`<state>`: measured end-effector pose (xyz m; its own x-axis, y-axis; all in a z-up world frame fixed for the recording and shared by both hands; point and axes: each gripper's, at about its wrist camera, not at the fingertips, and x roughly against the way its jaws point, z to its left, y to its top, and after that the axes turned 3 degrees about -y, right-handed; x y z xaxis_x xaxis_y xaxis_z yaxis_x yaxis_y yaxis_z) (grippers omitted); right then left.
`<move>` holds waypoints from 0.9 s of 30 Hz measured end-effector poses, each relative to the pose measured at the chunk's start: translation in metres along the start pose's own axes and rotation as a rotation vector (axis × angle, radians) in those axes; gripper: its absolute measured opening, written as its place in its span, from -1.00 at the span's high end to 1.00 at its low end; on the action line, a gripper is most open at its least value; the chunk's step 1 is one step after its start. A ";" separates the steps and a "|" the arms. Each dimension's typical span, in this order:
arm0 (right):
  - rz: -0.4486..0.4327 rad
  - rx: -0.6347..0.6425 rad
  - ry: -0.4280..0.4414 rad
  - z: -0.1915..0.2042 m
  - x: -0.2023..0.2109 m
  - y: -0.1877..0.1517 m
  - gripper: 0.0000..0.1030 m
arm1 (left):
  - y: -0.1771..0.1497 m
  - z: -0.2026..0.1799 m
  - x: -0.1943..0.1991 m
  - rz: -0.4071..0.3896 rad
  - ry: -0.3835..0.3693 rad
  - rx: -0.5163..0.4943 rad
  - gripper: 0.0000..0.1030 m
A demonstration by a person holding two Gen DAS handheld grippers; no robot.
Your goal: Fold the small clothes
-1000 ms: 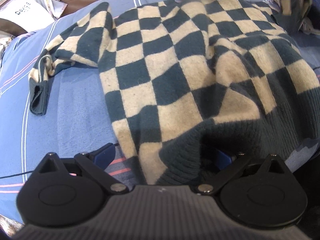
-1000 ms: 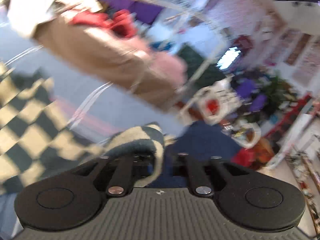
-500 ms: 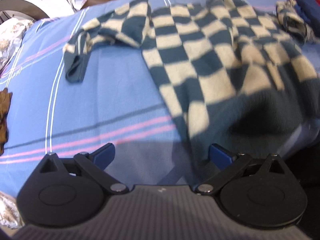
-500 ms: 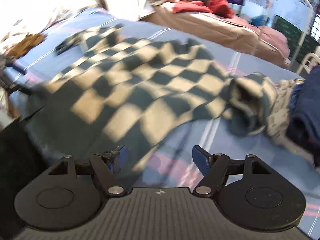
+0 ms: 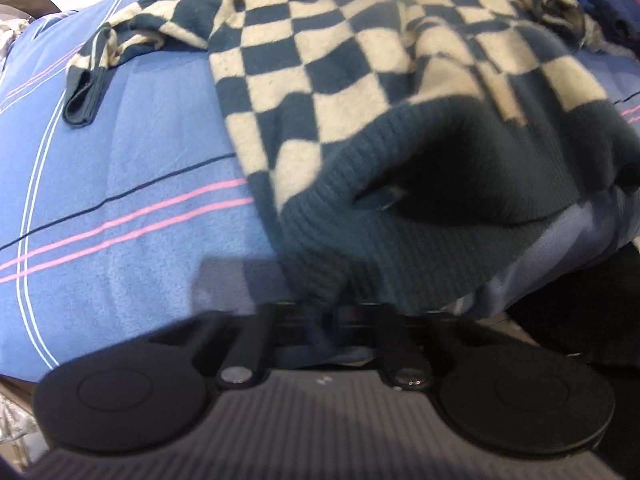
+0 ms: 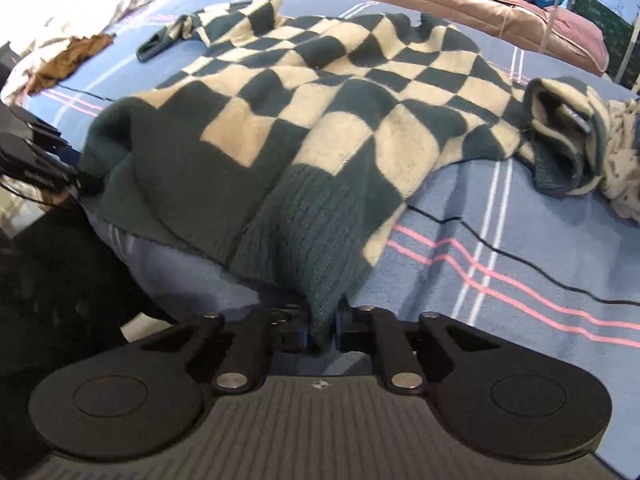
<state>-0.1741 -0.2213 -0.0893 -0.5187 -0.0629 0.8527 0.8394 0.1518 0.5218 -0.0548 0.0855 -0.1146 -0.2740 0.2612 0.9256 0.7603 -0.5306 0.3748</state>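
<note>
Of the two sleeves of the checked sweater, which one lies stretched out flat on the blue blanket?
The sleeve at the far left in the right wrist view lies stretched out, dark cuff showing. The other sleeve, at the right, is bunched in a heap.

A dark teal and cream checkered knit sweater [image 6: 320,92] lay spread front-down across my blue striped bed, its ribbed teal hem bunched at the near edge, one sleeve stretched out flat to the left and the other crumpled at the right.
</note>
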 end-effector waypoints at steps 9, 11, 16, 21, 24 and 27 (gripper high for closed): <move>0.144 0.078 -0.008 -0.016 0.053 -0.016 0.86 | -0.008 0.031 0.042 0.071 0.070 -0.103 0.91; 0.193 0.071 0.034 -0.015 0.042 -0.025 0.85 | -0.015 0.031 0.030 0.144 0.102 -0.135 0.82; 0.127 -0.016 0.044 -0.029 0.041 -0.021 -0.28 | -0.012 0.034 0.036 0.125 0.202 -0.163 -0.20; -0.066 -0.052 0.046 -0.063 0.045 0.038 -1.00 | 0.067 0.032 0.059 -0.153 0.157 -0.206 -0.83; -0.159 -0.037 0.092 -0.084 0.027 0.091 -1.00 | 0.130 0.029 0.046 -0.286 0.124 -0.299 -0.87; -0.186 -0.038 0.121 -0.106 0.000 0.140 -1.00 | 0.197 0.022 0.018 -0.362 0.035 -0.432 -0.87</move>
<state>-0.0393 -0.3042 -0.0133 -0.6436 -0.2046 0.7375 0.7380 0.0891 0.6689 0.1028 0.0033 -0.0251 -0.4970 0.4651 0.7326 0.3060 -0.6961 0.6495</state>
